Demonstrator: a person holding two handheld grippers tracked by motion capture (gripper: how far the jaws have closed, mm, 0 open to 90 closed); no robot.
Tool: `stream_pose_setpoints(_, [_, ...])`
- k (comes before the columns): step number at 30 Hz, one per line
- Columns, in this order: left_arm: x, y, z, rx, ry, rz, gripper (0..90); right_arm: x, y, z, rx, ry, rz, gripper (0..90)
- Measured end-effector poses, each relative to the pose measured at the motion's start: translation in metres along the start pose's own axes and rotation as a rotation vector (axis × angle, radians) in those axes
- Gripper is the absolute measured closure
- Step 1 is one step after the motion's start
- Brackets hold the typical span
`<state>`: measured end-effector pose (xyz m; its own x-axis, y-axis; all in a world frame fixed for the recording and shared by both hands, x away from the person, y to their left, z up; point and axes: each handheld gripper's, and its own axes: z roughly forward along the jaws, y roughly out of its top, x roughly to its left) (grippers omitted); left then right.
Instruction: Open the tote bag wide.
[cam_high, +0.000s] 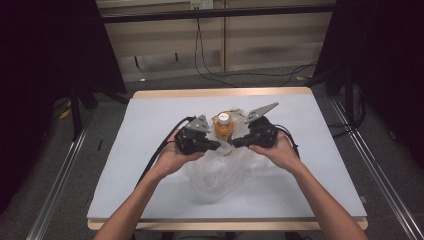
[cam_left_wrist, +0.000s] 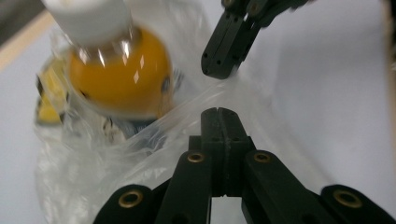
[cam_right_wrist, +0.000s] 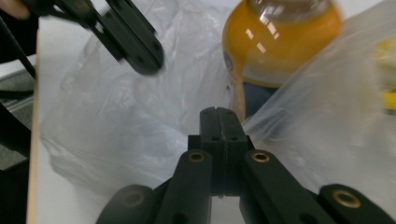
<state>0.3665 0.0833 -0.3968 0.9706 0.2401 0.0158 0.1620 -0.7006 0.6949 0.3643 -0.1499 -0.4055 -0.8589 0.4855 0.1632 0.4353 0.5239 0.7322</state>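
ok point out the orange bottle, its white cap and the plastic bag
orange bottle (cam_high: 223, 129), high view, orange body
white cap (cam_left_wrist: 87, 16), left gripper view, cap's side
plastic bag (cam_right_wrist: 112, 116), right gripper view, crumpled clear film

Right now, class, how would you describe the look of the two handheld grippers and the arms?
Both the left gripper and right gripper are black, with brass-coloured rivets, grey three-cornered top plates and trailing black cables. The forearms are bare, without sleeves.
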Motion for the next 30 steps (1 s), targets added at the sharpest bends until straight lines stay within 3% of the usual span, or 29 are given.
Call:
stream_pose_setpoints(4, [0.007,-0.018,0.022,0.08,-0.013,-0.033,90.0,-0.009,-0.009,0.021,0.052,-0.006,0.014,90.0])
stream_pose_setpoints(6, [0.013,-0.027,0.028,0.105,0.006,-0.045,90.0,-0.015,-0.015,0.028,0.087,-0.03,0.028,90.0])
stream_pose_setpoints(12, [0.033,-0.056,0.033,0.151,0.033,-0.129,90.0,-0.034,-0.039,0.036,0.141,-0.076,0.084,90.0])
stream_pose_setpoints(15, [0.041,-0.07,0.033,0.134,0.029,-0.178,90.0,-0.037,-0.05,0.038,0.167,-0.093,0.102,90.0])
stream_pose_setpoints(17, [0.045,-0.074,0.03,0.131,0.019,-0.178,90.0,-0.042,-0.055,0.036,0.131,-0.08,0.115,90.0])
stream_pose_setpoints(19, [0.045,-0.076,0.028,0.127,0.036,-0.205,90.0,-0.044,-0.058,0.032,0.135,-0.094,0.124,90.0])
stream_pose_setpoints(21, [0.05,-0.079,0.024,0.147,0.04,-0.189,90.0,-0.045,-0.061,0.026,0.145,-0.112,0.119,90.0])
stream_pose_setpoints(22, [0.049,-0.081,0.023,0.122,0.051,-0.221,90.0,-0.047,-0.063,0.023,0.148,-0.119,0.122,90.0])
stream_pose_setpoints(23, [0.051,-0.083,0.021,0.139,0.057,-0.196,90.0,-0.048,-0.066,0.019,0.145,-0.124,0.129,90.0])
stream_pose_setpoints(25, [0.049,-0.086,0.019,0.131,0.071,-0.221,90.0,-0.049,-0.074,0.011,0.136,-0.134,0.148,90.0])
stream_pose_setpoints(26, [0.051,-0.086,0.016,0.153,0.079,-0.185,90.0,-0.05,-0.078,0.007,0.132,-0.137,0.151,90.0])
stream_pose_setpoints(28, [0.052,-0.089,0.014,0.143,0.081,-0.204,90.0,-0.05,-0.085,0.0,0.12,-0.145,0.166,90.0])
stream_pose_setpoints(29, [0.05,-0.091,0.015,0.114,0.085,-0.238,90.0,-0.049,-0.088,-0.003,0.121,-0.152,0.168,90.0])
stream_pose_setpoints(30, [0.05,-0.091,0.014,0.122,0.087,-0.227,90.0,-0.048,-0.089,-0.005,0.126,-0.159,0.164,90.0])
